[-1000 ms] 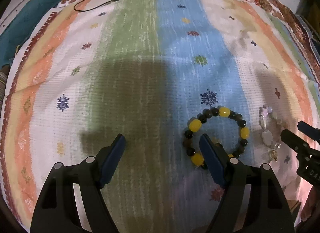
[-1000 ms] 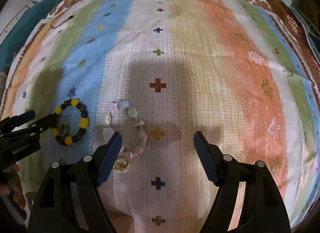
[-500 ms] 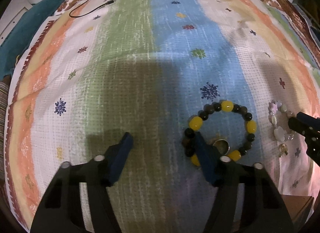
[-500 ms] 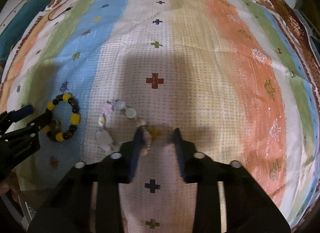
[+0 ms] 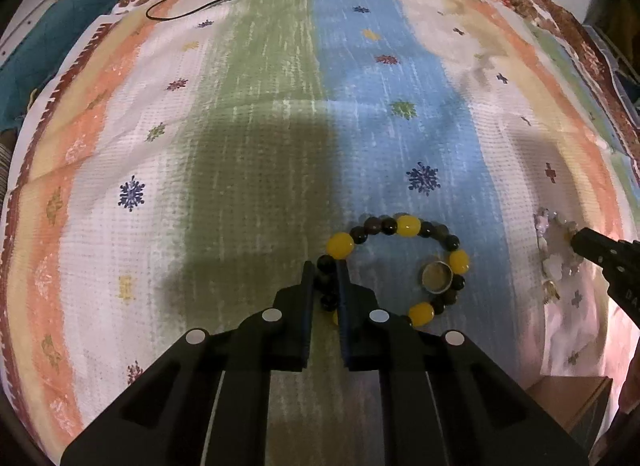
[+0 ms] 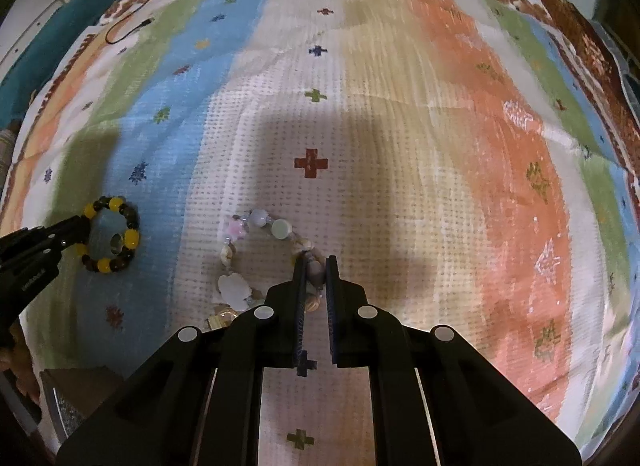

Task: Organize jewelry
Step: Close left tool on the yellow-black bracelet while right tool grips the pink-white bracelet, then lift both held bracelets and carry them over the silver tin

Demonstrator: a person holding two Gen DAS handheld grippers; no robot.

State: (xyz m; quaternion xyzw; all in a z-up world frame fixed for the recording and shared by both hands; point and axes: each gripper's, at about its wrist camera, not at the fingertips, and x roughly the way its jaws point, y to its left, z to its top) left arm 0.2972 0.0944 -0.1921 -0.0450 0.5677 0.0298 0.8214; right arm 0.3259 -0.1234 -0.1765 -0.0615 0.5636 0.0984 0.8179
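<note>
A striped bedspread (image 5: 256,113) with small stitched motifs covers the whole work surface, soft and slightly wrinkled. A black cable (image 5: 192,9) lies at its far edge, well apart from the jewelry.

The 2 bracelets lie near each other on the cloth. The yellow-and-dark bead bracelet (image 5: 408,225) sits on the blue stripe, and the left gripper (image 5: 325,266) has closed its fingers on the dark beads at the loop's left side. The pale shell bracelet (image 6: 256,221) sits on the white stripe; the right gripper (image 6: 315,262) is clamped on beads at its right side.

A small metal ring (image 5: 437,276) rests inside the beaded loop, touching or just beside its right-hand beads. A gold piece (image 6: 224,316) lies by the shell bracelet, half hidden, so what it is I cannot say.

Risks: each grip holds only 1 or 2 round beads, which may squirt out. Lifting could drag the ring along, or pinch the cloth up too.
</note>
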